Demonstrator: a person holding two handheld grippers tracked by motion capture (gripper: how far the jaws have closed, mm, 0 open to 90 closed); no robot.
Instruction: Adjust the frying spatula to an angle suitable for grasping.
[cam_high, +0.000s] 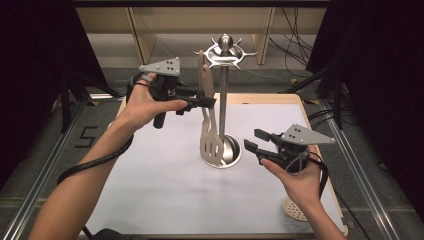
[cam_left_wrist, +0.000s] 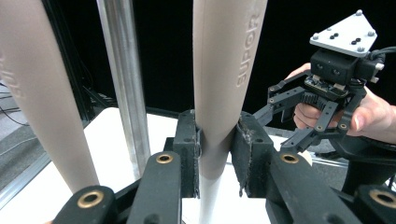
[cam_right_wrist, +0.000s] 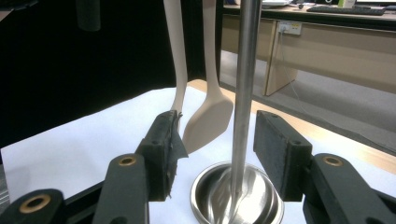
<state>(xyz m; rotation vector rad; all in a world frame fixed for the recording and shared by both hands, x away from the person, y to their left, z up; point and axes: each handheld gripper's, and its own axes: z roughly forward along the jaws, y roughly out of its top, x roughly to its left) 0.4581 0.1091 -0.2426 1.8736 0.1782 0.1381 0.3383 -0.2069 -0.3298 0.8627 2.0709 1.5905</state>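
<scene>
Room: dark curtains at both sides, wooden furniture and trailing cables at twelve o'clock beyond the counter (cam_high: 150, 200), which is covered in white.
Stand: a steel utensil rack (cam_high: 223, 95) rises mid-counter, its round dished base (cam_high: 235, 152) at the foot and a hook crown (cam_high: 225, 50) at the top.
Utensils: two beige utensils hang at nine o'clock of the pole; the slotted turner (cam_high: 210, 142) has its blade down in the base, and a solid spatula (cam_right_wrist: 208, 119) hangs beside it.
Left tool: the left tool (cam_high: 202, 101) sits at ten o'clock of the base, its pads pressed on the beige handle (cam_left_wrist: 219, 93) of one hanging utensil, about mid-shaft.
Right tool: the right tool (cam_high: 251, 141) hovers at three o'clock of the base with its jaws spread and nothing between the pads; in the right gripper view the pole stands framed by them, untouched.
Handling: the utensil looks light, its smooth tapered handle likely slippery, so it could slide in the pads.
Hold: mid-handle suits lifting it up off its hook; the pole is rigid and may be steadied low, near the base.
</scene>
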